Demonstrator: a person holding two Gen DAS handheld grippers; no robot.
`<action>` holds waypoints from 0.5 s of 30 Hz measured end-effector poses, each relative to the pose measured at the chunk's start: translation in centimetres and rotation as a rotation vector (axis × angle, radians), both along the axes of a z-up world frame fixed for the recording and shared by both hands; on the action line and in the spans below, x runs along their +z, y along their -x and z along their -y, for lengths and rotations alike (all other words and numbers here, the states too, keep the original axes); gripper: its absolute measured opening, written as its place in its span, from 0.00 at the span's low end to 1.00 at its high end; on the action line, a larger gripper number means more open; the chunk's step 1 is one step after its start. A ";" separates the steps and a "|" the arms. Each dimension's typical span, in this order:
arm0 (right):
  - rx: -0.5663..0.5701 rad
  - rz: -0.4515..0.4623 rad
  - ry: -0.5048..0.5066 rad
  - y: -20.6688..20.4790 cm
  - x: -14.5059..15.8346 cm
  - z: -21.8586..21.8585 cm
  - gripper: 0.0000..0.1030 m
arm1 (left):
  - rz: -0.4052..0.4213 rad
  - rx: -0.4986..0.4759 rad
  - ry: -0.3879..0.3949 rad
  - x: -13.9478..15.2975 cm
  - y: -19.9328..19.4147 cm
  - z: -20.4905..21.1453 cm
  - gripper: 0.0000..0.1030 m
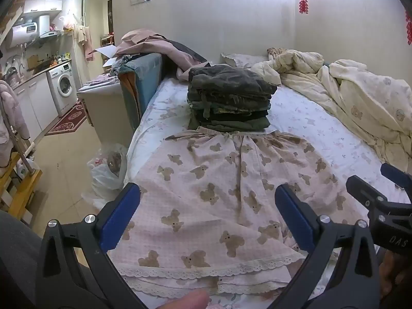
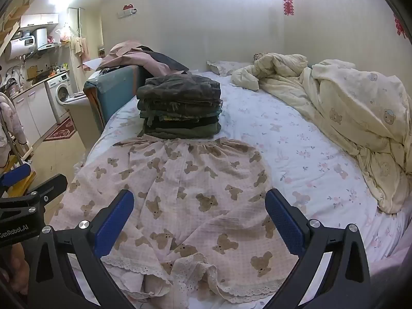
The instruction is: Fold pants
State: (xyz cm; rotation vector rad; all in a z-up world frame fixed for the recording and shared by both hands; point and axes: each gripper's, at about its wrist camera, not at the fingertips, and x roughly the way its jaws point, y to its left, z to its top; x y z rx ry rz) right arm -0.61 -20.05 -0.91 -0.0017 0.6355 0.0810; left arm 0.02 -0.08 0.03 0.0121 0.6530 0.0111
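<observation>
**Pants spread, hems to be taken**

The bear-print pants (image 1: 219,193) are laid flat on the bed (image 1: 322,128), waistband against a folded stack (image 1: 229,97). Both the left hand-held gripper (image 1: 206,221) and the right hand-held gripper (image 2: 199,221) are held wide open, empty. The bunched lace hem (image 2: 195,267) should be smoothed before a leg is pinched.

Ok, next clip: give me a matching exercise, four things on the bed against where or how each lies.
Things:
1. bear-print pants
2. stack of folded clothes
3. cream duvet
4. pillow

States:
A. crumpled along the far side
B. spread flat, lace hems nearest the tools
C. piled just beyond the waistband
D. by the wall, at the bed's head

Pairs: 1-B, 2-C, 3-A, 4-D
</observation>
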 end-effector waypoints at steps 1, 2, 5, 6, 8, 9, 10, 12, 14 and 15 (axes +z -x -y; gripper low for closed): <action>0.000 0.000 -0.004 0.0 0.0 0.0 1.00 | 0.003 0.000 0.005 0.0 0.0 0.0 1.00; 0.000 0.000 -0.003 0.0 0.0 0.0 1.00 | 0.003 0.001 0.004 0.0 0.0 0.0 1.00; 0.000 0.005 -0.003 0.0 0.0 0.0 1.00 | 0.006 0.003 0.008 0.0 0.0 0.0 1.00; 0.000 0.005 -0.003 0.0 0.0 0.0 1.00 | 0.008 0.003 0.007 0.0 0.0 0.1 1.00; 0.001 0.005 -0.004 0.0 0.0 0.1 1.00 | 0.013 0.002 0.004 0.1 0.0 0.3 1.00; 0.002 0.006 -0.006 0.0 0.0 0.1 1.00 | 0.013 0.002 0.004 0.1 0.0 0.3 1.00; 0.002 0.009 -0.003 0.0 0.0 0.0 1.00 | 0.006 -0.004 0.012 0.0 0.0 0.0 1.00; 0.004 0.014 0.002 0.0 0.0 0.0 1.00 | 0.008 -0.006 0.013 0.0 0.0 0.0 1.00; 0.003 0.014 0.003 -0.2 0.2 -0.1 1.00 | 0.012 -0.005 0.011 0.5 0.1 -0.3 1.00; 0.002 0.013 0.002 -0.1 0.1 -0.1 1.00 | 0.015 -0.005 0.009 0.6 0.1 -0.3 1.00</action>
